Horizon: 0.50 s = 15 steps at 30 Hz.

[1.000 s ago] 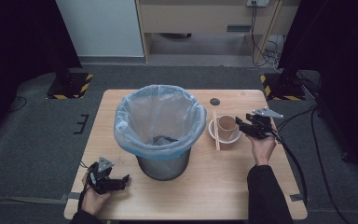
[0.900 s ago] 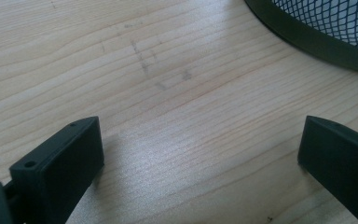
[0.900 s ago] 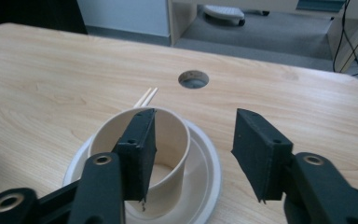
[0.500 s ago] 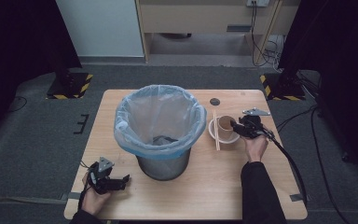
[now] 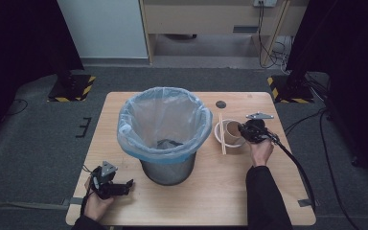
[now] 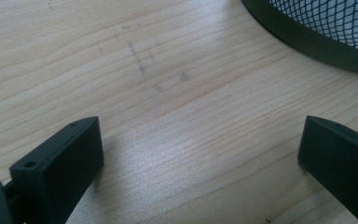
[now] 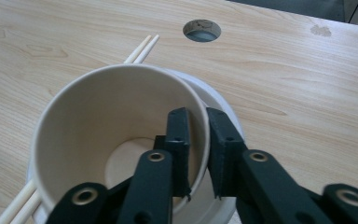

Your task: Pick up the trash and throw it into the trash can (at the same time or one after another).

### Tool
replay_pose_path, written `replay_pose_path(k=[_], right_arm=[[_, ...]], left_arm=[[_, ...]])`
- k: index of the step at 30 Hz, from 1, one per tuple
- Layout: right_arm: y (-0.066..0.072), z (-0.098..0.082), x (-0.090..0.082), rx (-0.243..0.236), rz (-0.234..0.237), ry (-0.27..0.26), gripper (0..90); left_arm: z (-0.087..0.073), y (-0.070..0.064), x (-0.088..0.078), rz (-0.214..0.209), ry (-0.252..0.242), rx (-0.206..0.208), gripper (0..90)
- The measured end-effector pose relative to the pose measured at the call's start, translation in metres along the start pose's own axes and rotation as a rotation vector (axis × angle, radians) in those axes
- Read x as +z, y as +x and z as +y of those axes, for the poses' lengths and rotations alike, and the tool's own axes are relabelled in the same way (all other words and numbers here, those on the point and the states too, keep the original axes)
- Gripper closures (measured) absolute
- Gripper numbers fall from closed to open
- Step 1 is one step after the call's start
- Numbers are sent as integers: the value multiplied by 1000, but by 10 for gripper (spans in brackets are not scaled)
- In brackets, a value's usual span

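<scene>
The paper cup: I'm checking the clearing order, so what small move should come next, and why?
Probably lift it straight up. The right claw has just closed on the paper cup wall, one jaw inside, one outside. The cup sits in a white bowl with chopsticks across it, beside the lined bin.

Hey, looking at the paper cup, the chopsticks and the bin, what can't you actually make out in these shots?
- Bin contents: in the high view a dark shape lies at the bottom of the lined bin, too small and shadowed to identify.
- Chopsticks: in the right gripper view the paper cup hides their middle.
- White bowl: mostly hidden under the cup.
- Bin in the left gripper view: cut off by the top edge.
</scene>
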State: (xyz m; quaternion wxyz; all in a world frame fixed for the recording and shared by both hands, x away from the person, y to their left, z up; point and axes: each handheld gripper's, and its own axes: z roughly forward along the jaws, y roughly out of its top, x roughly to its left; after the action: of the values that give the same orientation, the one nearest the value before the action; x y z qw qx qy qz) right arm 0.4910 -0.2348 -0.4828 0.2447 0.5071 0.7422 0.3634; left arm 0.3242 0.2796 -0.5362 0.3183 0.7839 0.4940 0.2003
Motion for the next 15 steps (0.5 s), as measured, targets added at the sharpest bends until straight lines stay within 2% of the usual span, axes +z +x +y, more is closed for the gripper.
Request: replay_pose_path(k=[8,15], right_arm=[[0,3,-6,26,16,-29,834],[-4,10,-20,48,29,-99,837]], left_arm=[[0,0,0,0,0,0,0],[0,0,0,0,0,0,0]])
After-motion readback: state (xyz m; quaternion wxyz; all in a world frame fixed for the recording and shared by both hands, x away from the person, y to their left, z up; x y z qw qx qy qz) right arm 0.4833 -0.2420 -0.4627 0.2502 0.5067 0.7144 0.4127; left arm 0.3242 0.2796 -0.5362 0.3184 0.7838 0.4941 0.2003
